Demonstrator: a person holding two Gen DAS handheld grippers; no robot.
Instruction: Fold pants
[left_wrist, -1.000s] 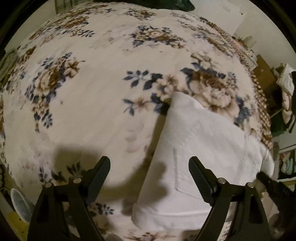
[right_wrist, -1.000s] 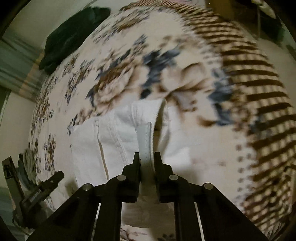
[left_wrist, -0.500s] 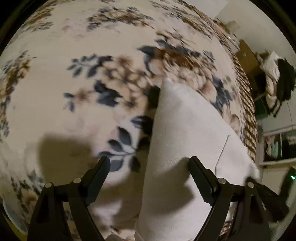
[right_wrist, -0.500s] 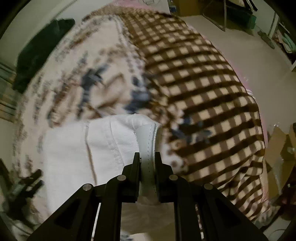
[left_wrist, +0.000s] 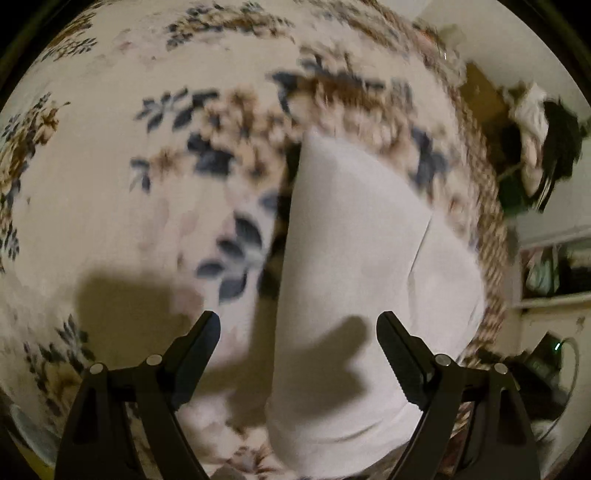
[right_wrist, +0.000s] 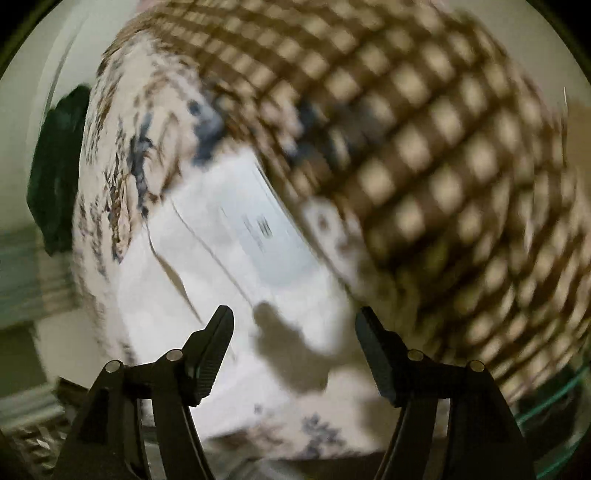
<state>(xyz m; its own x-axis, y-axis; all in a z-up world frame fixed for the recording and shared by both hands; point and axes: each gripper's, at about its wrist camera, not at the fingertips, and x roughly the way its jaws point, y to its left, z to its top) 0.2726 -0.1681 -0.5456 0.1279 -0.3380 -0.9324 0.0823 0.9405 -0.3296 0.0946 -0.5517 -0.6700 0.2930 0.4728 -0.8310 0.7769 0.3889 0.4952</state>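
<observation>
Released since the earlier frame: the right tongs (right_wrist: 294, 343), then clamped on a thick seamed edge of the pants (left_wrist: 354, 295), now stand with jaws opening and nothing between them, and the cloth has dropped flat. Pants lie as a folded white stack on the bed (left_wrist: 110, 206), near its checked border, with one long fold edge running toward the flowered middle and a stitched seam and a pale label panel showing in the right view (right_wrist: 236, 258). Cloth appears to be a fairly thick woven cotton: light, limp, not fragile, not slippery, and likely to hold a crease yet sag if lifted by one point. Layers could slide apart if only the top ply is pinched. Best hold, by judgement, is at the two corners of a short end, taking all layers through the doubled hem or waistband, where the stitching stiffens the edge. Left tongs (left_wrist: 298, 334) hang wide above the near end of the stack, gripping nothing, their shadow on the cloth. Bed cover is soft and plush, so a low pinch may catch it along with the pants. Dark clothing (right_wrist: 55, 166) lies at the far edge of the bed, well apart.
</observation>
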